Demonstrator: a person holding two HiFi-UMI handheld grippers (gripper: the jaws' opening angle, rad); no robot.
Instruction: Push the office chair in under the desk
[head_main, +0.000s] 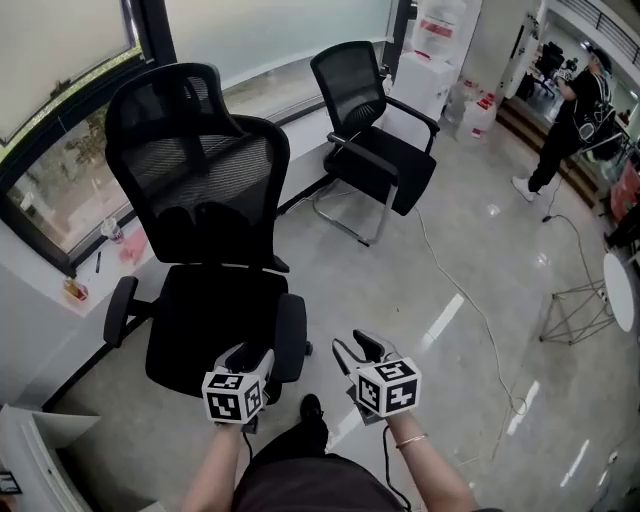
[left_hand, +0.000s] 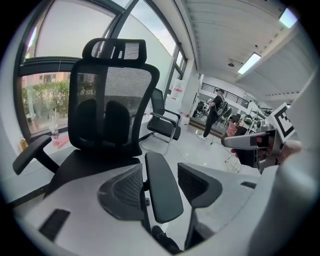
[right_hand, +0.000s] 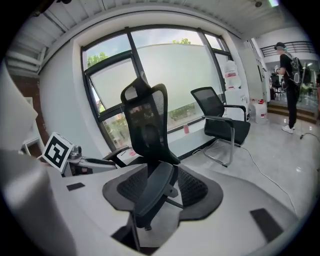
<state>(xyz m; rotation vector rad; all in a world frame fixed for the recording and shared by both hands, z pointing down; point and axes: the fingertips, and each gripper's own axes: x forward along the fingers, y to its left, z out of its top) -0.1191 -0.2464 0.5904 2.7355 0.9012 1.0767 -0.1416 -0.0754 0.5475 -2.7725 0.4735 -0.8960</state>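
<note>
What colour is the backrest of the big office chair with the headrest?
The backrest is black see-through mesh. The head view shows it best.

Black mesh-backed office chair (head_main: 205, 300): base hidden under seat. Round white table (head_main: 622, 290): cut off at right edge. Small orange object (head_main: 75, 291), far left: too small to identify.

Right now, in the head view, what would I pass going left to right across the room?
Office chair → second chair → person → round table.
</note>
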